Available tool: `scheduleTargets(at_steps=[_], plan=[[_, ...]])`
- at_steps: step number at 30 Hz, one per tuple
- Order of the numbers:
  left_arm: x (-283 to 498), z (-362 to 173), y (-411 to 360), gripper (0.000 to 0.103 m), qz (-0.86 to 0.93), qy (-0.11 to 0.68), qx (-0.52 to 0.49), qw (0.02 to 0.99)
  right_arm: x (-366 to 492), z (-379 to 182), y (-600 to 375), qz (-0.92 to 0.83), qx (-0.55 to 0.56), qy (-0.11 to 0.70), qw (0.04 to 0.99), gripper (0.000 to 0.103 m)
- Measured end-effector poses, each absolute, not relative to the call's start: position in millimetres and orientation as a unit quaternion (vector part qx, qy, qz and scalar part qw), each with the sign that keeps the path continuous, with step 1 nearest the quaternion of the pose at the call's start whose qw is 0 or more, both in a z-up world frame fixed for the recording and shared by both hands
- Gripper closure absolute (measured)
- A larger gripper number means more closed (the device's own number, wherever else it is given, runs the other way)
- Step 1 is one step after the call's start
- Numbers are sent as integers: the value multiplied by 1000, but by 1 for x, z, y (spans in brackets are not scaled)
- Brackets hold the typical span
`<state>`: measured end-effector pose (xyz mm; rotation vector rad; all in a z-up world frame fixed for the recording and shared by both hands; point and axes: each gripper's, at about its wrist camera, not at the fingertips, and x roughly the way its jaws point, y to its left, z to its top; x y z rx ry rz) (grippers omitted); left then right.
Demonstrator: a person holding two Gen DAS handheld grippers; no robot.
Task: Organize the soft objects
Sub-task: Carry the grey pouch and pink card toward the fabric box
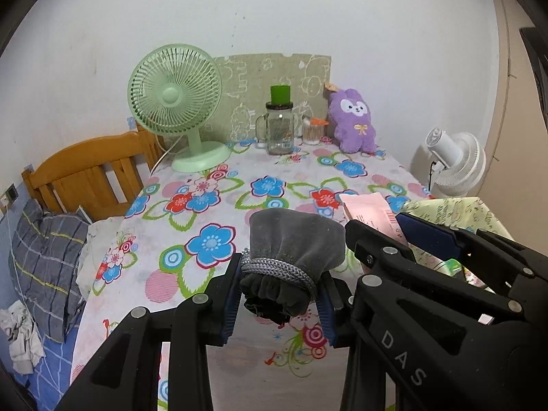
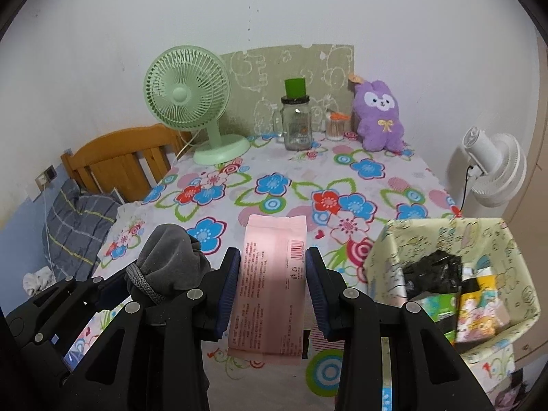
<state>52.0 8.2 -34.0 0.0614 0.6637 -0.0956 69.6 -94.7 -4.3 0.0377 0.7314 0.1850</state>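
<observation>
Left claw (image 1: 279, 294) is clamped on a grey drawstring pouch (image 1: 294, 243), gripping it at the corded neck, lifted clear above the flowered surface (image 1: 219, 205). Right claw (image 2: 272, 291) pinches a pink flat packet (image 2: 274, 274) between its blue pads, also held off the surface. Just right of it sits the open fabric box (image 2: 387, 250), with colourful packs inside. Purple plush bunny (image 2: 378, 116) sits against the far wall beside the jar (image 2: 297, 123) and green fan (image 2: 186, 92).
</observation>
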Motion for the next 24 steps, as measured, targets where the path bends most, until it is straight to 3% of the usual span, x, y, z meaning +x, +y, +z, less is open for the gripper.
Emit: scheduleTargets(at_steps=[24], plan=[[36,-4,-56,63,-60,287,44,955,50,32,-161,74,25,317,945,61]])
